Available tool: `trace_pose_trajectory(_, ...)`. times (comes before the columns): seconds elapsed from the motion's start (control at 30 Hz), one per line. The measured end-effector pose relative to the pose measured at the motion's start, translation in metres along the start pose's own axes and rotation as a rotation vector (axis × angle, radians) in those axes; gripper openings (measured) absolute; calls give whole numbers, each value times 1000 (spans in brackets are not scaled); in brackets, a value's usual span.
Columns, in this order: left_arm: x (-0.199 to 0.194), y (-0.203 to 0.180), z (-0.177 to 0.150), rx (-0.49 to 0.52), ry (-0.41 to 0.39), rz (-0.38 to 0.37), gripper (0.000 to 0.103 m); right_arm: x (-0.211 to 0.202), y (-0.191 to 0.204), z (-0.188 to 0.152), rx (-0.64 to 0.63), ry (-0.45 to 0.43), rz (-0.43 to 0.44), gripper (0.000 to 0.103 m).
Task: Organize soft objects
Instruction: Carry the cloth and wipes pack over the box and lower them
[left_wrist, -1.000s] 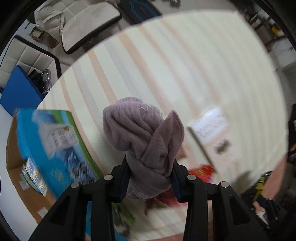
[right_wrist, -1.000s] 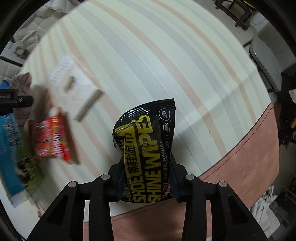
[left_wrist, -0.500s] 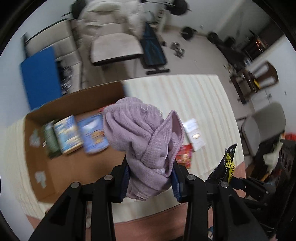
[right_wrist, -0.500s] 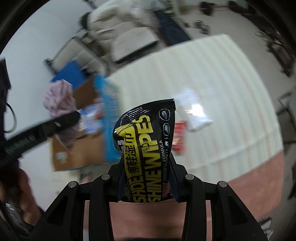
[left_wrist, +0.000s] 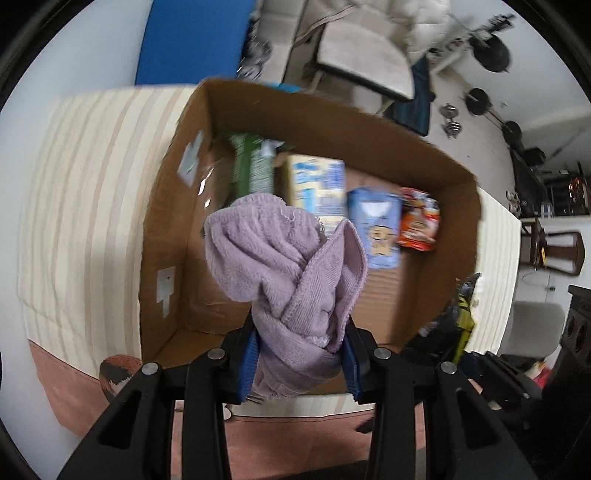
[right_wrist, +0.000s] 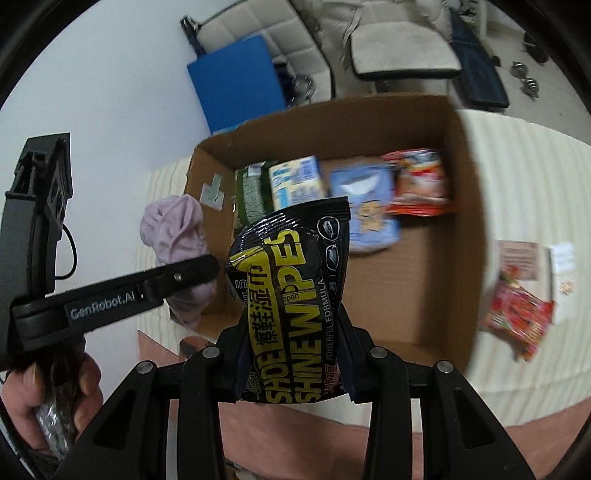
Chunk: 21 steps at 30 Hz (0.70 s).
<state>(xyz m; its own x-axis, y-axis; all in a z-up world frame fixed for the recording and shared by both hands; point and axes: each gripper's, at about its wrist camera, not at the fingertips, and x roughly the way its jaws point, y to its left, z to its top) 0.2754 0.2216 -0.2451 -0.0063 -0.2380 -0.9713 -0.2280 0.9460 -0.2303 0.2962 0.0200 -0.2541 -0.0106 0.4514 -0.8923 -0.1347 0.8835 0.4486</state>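
Observation:
My left gripper (left_wrist: 299, 354) is shut on a bunched lilac towel (left_wrist: 284, 266) and holds it above the near side of an open cardboard box (left_wrist: 476, 206). My right gripper (right_wrist: 291, 354) is shut on a black and yellow shoe shine wipes pack (right_wrist: 291, 291), held above the box's (right_wrist: 465, 177) near edge. The towel (right_wrist: 173, 229) and left gripper also show at the left of the right wrist view. Inside the box lie a green pack (left_wrist: 251, 166), a blue-white pack (left_wrist: 317, 184), a light blue pack (left_wrist: 376, 229) and an orange-red pack (left_wrist: 419, 221).
The box stands on a striped tablecloth (left_wrist: 81, 184) near the table's front edge. A red snack pack (right_wrist: 517, 314) and paper sheets (right_wrist: 561, 273) lie on the cloth right of the box. Chairs (left_wrist: 354, 48) and a blue panel (left_wrist: 188, 40) stand behind the table.
Both grippers have swung from over the cloth to above the open box, still holding the towel and the wipes pack. The box now fills both views.

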Motion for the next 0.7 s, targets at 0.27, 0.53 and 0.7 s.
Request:
trace_pose_trajectory(0.27, 39, 31, 21, -40, 95, 51, 35, 78, 17, 18, -7, 98, -12, 42)
trace_pose_trajectory(0.53, 66, 40, 29, -34, 168, 96, 38, 118, 14, 19, 1, 149, -18, 42)
trace_pose_trajectory(0.7, 66, 41, 25, -46, 161, 115, 43, 139, 16, 25, -5, 208, 17, 56)
